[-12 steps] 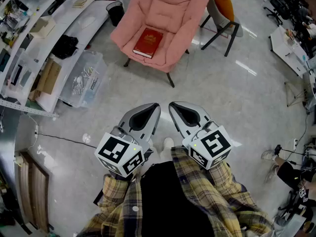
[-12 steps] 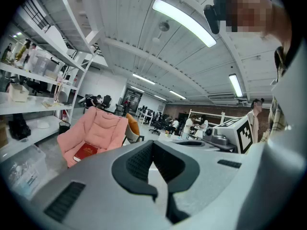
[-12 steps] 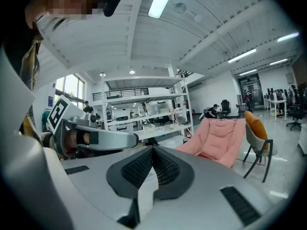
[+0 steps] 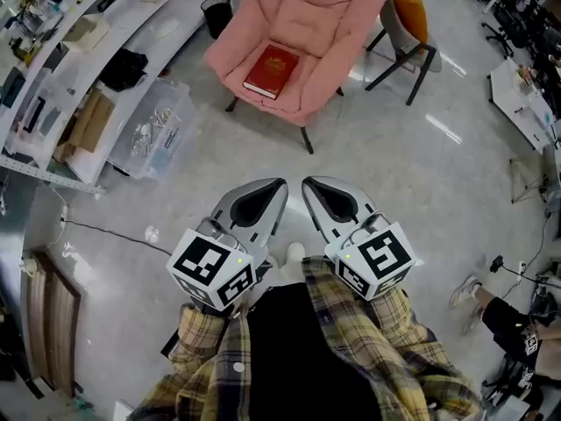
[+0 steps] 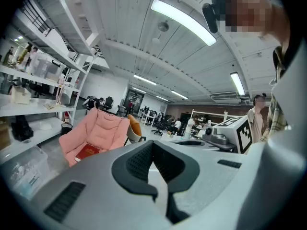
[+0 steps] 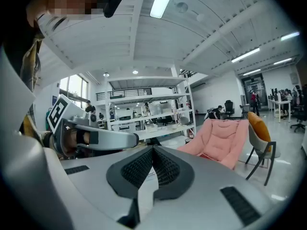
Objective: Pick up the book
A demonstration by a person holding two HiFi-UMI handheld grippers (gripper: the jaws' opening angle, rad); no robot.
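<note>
Item: red book (image 4: 271,71), flat on pink armchair (image 4: 337,11) seat, near front edge, well apart from me. My left gripper (image 4: 277,185), right gripper (image 4: 307,185): jaws together, empty. Step: approach; open one gripper early, come in low at book's near edge.

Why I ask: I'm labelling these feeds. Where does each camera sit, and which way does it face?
Head view: on the person's head, looking steeply down at the floor; shows left gripper, right gripper, plaid sleeves.
Left gripper view: on the left gripper, facing along its shut jaws towards the pink chair; right gripper at right.
Right gripper view: on the right gripper, along its shut jaws towards shelves; left gripper at left.
Shared: all three show the chair; head and left gripper views show the red book.
</note>
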